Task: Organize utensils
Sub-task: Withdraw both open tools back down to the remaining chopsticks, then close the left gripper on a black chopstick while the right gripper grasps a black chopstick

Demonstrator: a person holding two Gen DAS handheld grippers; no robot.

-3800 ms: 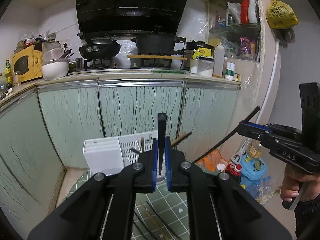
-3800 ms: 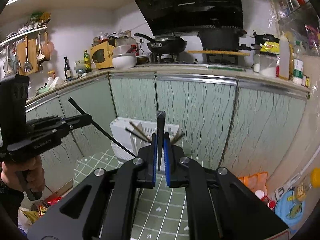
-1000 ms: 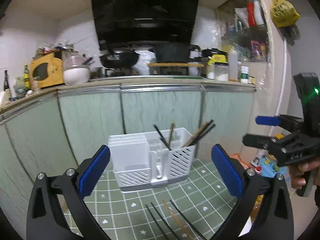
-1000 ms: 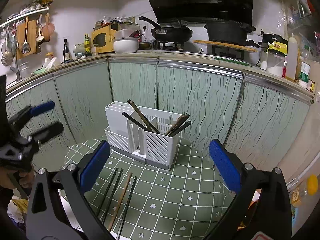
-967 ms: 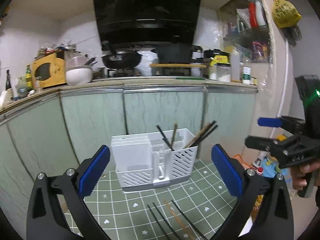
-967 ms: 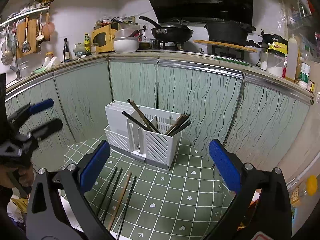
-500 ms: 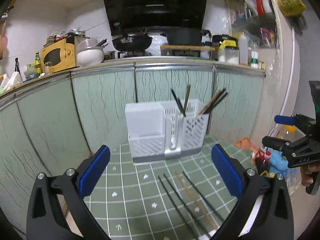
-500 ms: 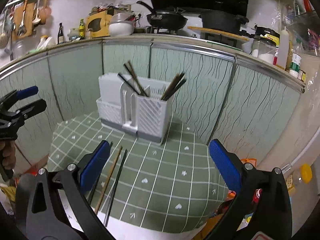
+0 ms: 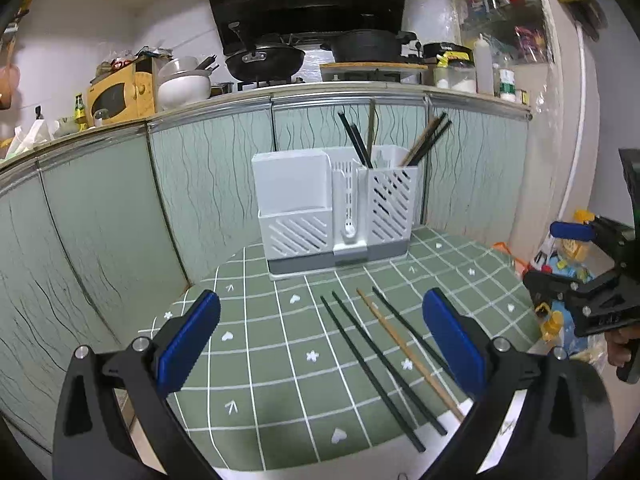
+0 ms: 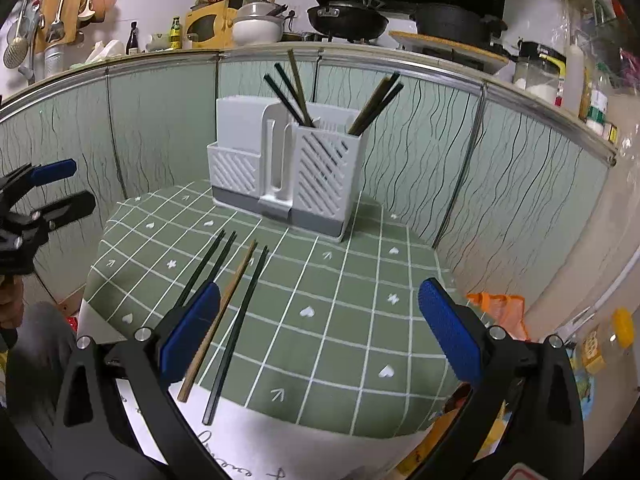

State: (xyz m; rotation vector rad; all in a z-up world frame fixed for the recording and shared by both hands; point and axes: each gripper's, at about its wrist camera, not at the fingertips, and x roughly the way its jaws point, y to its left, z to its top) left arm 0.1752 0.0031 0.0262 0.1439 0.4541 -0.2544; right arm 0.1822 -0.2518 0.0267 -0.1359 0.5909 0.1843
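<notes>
A small table under a green cloth gridded in white [image 9: 280, 344] stands against pale green kitchen cabinets, low enough that both grippers look down on it. At its back edge sits a white slotted plastic utensil caddy on a grey base [image 9: 336, 216]; dark and wooden chopsticks already lean out of its right-hand compartment [image 10: 312, 92], which is likely where the rest belong. Four loose chopsticks lie side by side on the cloth in front of it: three dark ones [image 9: 372, 372] and one light wooden one [image 9: 408, 356], set out within easy reach of either tool. The left gripper [image 9: 320, 336] hovers above them with its blue-padded jaws spread wide and holding nothing; the right gripper [image 10: 320, 332] is likewise spread and empty, seemingly ready for the next pick. Handwriting shows on white paper at the table's near edge [image 10: 224, 452], too cut off to read.
</notes>
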